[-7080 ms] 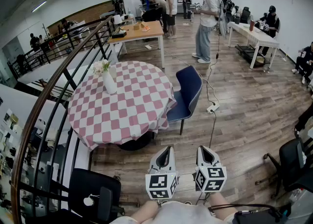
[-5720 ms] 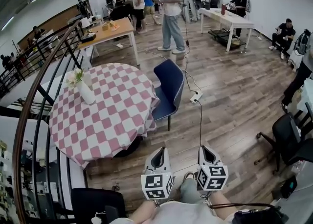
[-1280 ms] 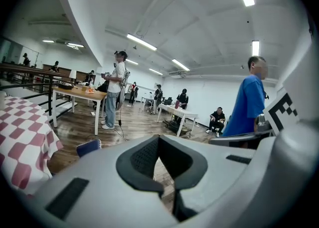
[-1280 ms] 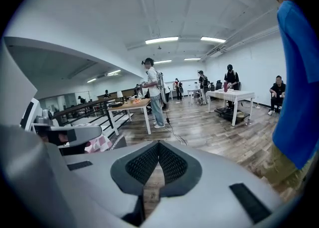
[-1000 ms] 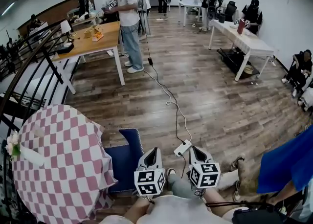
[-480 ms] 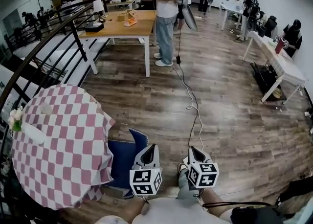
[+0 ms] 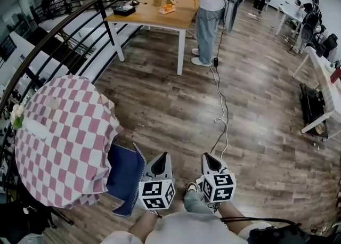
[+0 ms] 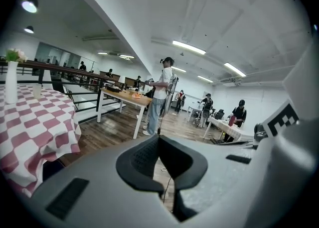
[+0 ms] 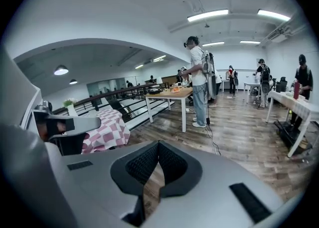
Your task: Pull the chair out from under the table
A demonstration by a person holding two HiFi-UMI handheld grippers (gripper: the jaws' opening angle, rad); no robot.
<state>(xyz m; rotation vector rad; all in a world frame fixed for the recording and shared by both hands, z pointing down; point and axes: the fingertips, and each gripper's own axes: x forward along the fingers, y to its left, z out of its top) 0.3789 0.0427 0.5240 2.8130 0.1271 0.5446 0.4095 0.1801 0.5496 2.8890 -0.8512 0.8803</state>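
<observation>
The blue chair (image 7: 124,175) stands at the lower left of the head view, its seat partly under the round table's pink-and-white checked cloth (image 7: 64,136), its backrest towards me. My left gripper (image 7: 163,156) is held just right of the backrest, apart from it, jaws shut and empty. My right gripper (image 7: 205,156) hangs beside it over bare floor, also shut and empty. In the left gripper view the shut left gripper (image 8: 159,138) points past the cloth (image 8: 30,122). In the right gripper view the shut right gripper (image 9: 158,145) points at the floor, with the cloth (image 9: 105,125) off to the left.
A white vase with flowers (image 7: 24,123) lies near the table's far edge. A black stair railing (image 7: 64,30) runs behind the table. A person (image 7: 210,14) stands by a wooden table (image 7: 154,15). A cable (image 7: 221,112) trails over the wood floor.
The view has swung round; the checked table and blue chair have slid further left and lie closer under me. Both grippers have travelled sideways together and stayed shut.
</observation>
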